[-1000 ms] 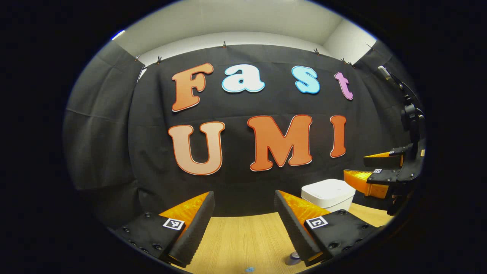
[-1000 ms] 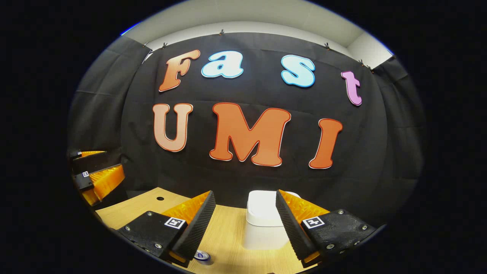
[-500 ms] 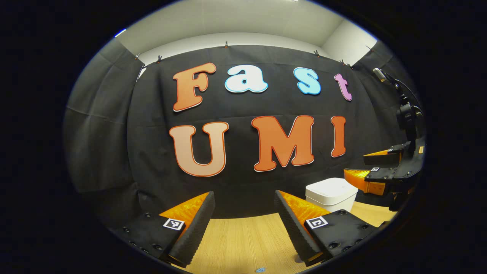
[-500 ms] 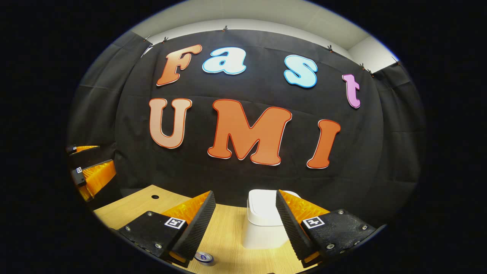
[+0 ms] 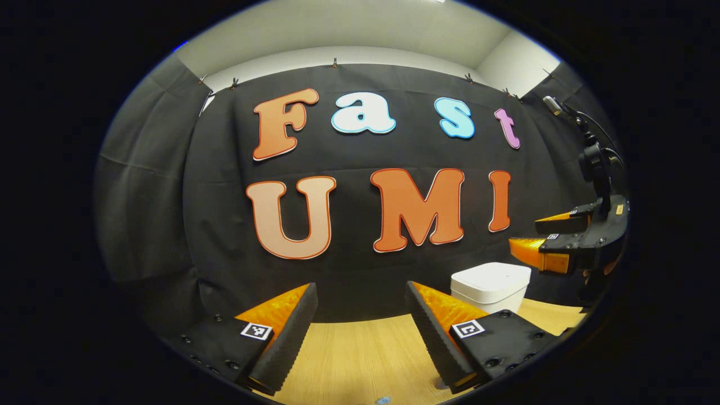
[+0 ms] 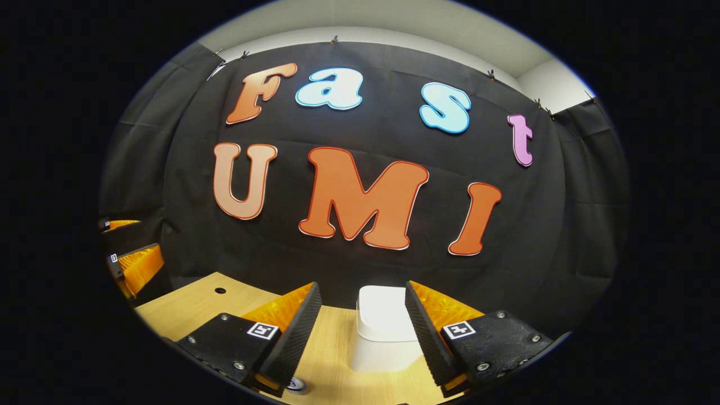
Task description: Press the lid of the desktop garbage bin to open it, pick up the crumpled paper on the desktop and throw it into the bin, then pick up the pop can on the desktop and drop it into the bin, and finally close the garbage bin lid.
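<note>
Left gripper (image 5: 360, 320) is spread wide w/ nothing between its fingers, hovering above the wooden desktop (image 5: 360, 354). Ahead of it & off to its right stands the white garbage bin (image 5: 490, 286), lid shut, near the desktop's far edge against the black cloth wall (image 5: 157, 197). Beyond the bin, further right, the right gripper (image 5: 540, 242) is seen from the side, raised above bin-top level, its two fingers apart, nothing held. A small blue speck (image 5: 383, 400) lies on the desktop just below the left gripper's fingers; too small to ID.

Right gripper (image 6: 360, 320), seen from its own cam, is also spread open, empty. The bin (image 6: 383, 326) here sits straight ahead, framed between the two fingers, lid closed, its right side partly hidden by the right-hand finger. Bin stands clear of both fingers, further along the desktop (image 6: 332, 349). Right gripper view adds the pop can (image 6: 295, 385): only its top rim is visible, upright, low under the tip of the left-hand finger, nearer the cam than the bin. Also a small dark hole (image 6: 220, 291) in the desktop ahead-left. Far to the left in this view the left gripper (image 6: 121, 247) hangs w/ its fingers apart.

Left gripper view gives the bin's side & its lid seam; right gripper view gives more of the lid top.
</note>
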A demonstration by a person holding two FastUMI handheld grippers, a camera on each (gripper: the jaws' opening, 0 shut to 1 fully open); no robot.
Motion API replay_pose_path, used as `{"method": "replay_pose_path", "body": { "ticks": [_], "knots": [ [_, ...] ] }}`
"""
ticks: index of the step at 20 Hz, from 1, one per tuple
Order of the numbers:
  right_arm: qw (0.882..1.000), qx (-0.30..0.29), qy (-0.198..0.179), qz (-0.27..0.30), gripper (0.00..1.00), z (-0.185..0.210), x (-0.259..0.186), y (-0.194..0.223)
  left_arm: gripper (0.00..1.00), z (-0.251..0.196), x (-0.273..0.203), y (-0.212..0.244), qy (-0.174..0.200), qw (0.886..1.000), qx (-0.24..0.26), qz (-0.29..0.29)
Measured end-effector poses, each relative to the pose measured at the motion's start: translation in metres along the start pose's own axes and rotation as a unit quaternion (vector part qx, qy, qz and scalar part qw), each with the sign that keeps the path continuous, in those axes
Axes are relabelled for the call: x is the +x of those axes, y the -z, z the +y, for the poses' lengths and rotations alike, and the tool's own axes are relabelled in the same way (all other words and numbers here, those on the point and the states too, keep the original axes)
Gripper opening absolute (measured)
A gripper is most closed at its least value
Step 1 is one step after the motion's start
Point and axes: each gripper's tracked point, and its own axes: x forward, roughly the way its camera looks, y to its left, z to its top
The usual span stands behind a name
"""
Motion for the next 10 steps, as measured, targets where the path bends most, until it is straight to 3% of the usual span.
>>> {"method": "replay_pose_path", "body": {
  "ticks": [6, 8, 9, 10],
  "knots": [
    [1.0, 0.018, -0.012, 0.007, 0.73, -0.04, 0.045, 0.01, 1.0, -0.023, 0.013, 0.007, -0.02, 1.0, 0.005, 0.016],
    [1.0, 0.015, -0.008, 0.011, 0.56, -0.056, 0.059, 0.015, 1.0, -0.03, 0.018, 0.01, -0.026, 0.999, 0.004, 0.021],
    [1.0, 0.013, -0.007, 0.013, 0.56, -0.062, 0.065, 0.019, 1.0, -0.032, 0.02, 0.011, -0.028, 0.999, 0.003, 0.023],
    [1.0, 0.01, -0.007, 0.017, 0.46, -0.068, 0.072, 0.022, 1.0, -0.035, 0.021, 0.012, -0.032, 0.999, 0.003, 0.025]
  ]
}}
